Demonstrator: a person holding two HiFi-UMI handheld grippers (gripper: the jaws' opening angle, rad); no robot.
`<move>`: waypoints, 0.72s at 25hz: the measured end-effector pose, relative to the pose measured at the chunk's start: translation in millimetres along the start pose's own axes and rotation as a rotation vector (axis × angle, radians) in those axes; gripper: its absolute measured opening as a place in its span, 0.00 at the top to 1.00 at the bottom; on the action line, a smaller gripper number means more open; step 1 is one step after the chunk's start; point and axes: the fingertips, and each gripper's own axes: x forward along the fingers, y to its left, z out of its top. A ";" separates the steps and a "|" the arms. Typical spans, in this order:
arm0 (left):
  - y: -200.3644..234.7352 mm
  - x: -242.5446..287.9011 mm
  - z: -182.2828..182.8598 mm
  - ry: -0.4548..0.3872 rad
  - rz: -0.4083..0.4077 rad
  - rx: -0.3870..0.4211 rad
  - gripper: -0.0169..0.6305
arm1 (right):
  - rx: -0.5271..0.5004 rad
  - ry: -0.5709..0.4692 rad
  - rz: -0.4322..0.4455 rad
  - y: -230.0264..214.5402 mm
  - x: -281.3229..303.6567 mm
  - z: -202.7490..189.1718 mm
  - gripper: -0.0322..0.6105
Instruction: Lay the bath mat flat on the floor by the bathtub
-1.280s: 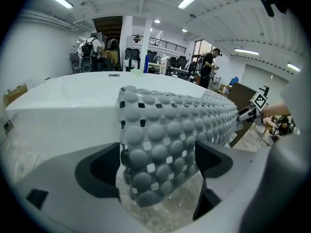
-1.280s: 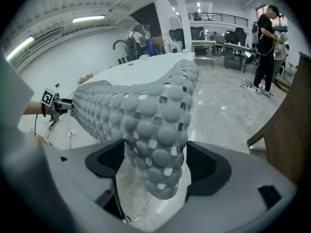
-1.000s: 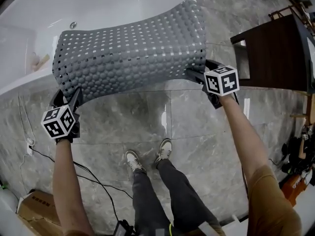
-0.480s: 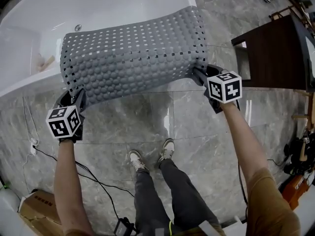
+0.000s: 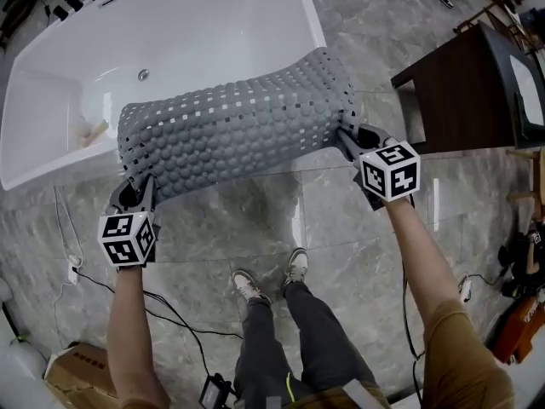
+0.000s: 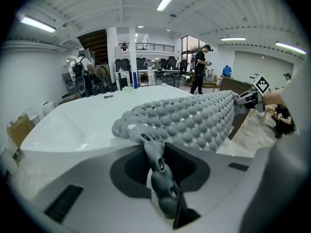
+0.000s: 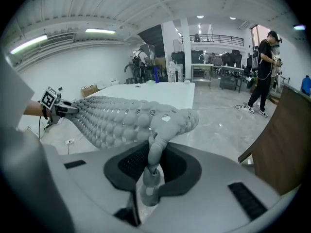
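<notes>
The grey bath mat (image 5: pixel 234 126) hangs in the air, stretched between both hands, sagging a little, half over the rim of the white bathtub (image 5: pixel 170 32) and half over the marble-patterned floor (image 5: pixel 255 220). The left gripper (image 5: pixel 139 190) pinches one bunched corner tight; the right gripper (image 5: pixel 347 136) clamps the other the same way. It is a floppy, rubbery sheet of round nubs and small square holes. It looks ready for laying, I'd say: bring both ends down evenly beside the tub, keeping it taut.

Bath mat (image 5: pixel 238 126) rubbery-looking, bumpy, matt; bathtub (image 5: pixel 213 24) glossy white; floor (image 5: pixel 255 220) polished stone, perhaps marble.
</notes>
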 end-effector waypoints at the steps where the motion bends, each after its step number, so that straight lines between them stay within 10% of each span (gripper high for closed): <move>1: -2.2 -6.9 5.7 -0.014 -0.002 0.010 0.84 | -0.009 -0.012 -0.004 1.1 -8.1 6.0 0.84; 18: -19.6 -153.1 67.7 -0.233 0.031 0.189 0.85 | -0.137 -0.221 -0.068 70.4 -148.1 70.4 0.85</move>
